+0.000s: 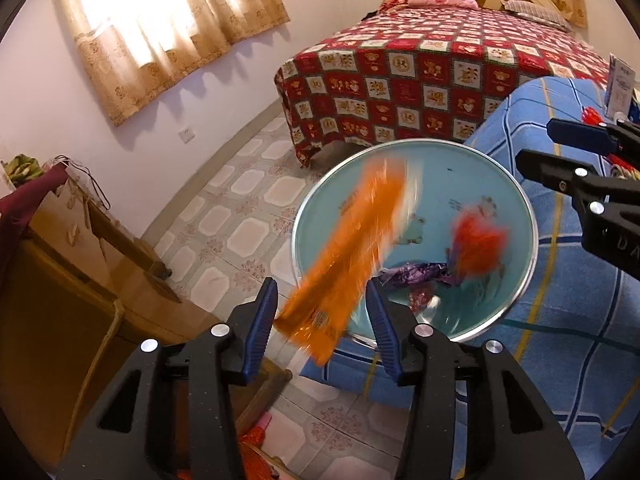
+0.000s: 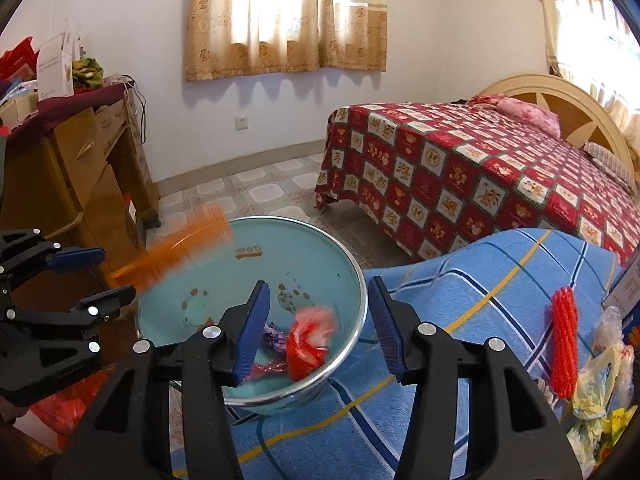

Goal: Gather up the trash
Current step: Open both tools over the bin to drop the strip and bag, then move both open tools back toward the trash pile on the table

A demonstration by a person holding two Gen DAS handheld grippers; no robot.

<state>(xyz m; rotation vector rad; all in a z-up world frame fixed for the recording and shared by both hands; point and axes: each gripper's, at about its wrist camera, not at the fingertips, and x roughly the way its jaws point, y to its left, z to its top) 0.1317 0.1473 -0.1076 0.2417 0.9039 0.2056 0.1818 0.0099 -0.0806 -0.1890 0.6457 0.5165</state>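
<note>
Two wrappers: both motion-blurred above or inside the bowl, neither touched by a pad.
Orange wrapper: long, flat, glossy foil strip, streaked with blur; lower end between the left gripper's fingers, upper end over the bowl rim.
Red wrapper: crumpled, shiny, partly white, blurred; inside the bowl near its floor.
Other trash in bowl: purple foil wrapper, twisted, lying on the bottom; a small pink-red twisted one beside it.
Bowl: round, pale blue enamel inside with printed figures and lettering, bright metal rim; sits on the edge of a blue plaid cloth.
Left gripper: black plastic arms, ribbed blue pads; jaws apart, nothing clamped.
Right gripper: same build; jaws apart over the near rim of the bowl, nothing clamped.
Still on the cloth: red ribbed netted roll, and crinkled yellow and clear plastic bags to the right of it.
Surroundings: bed with red patchwork bear-print cover, patterned floor tiles, wooden cabinet, beige curtains.
</note>
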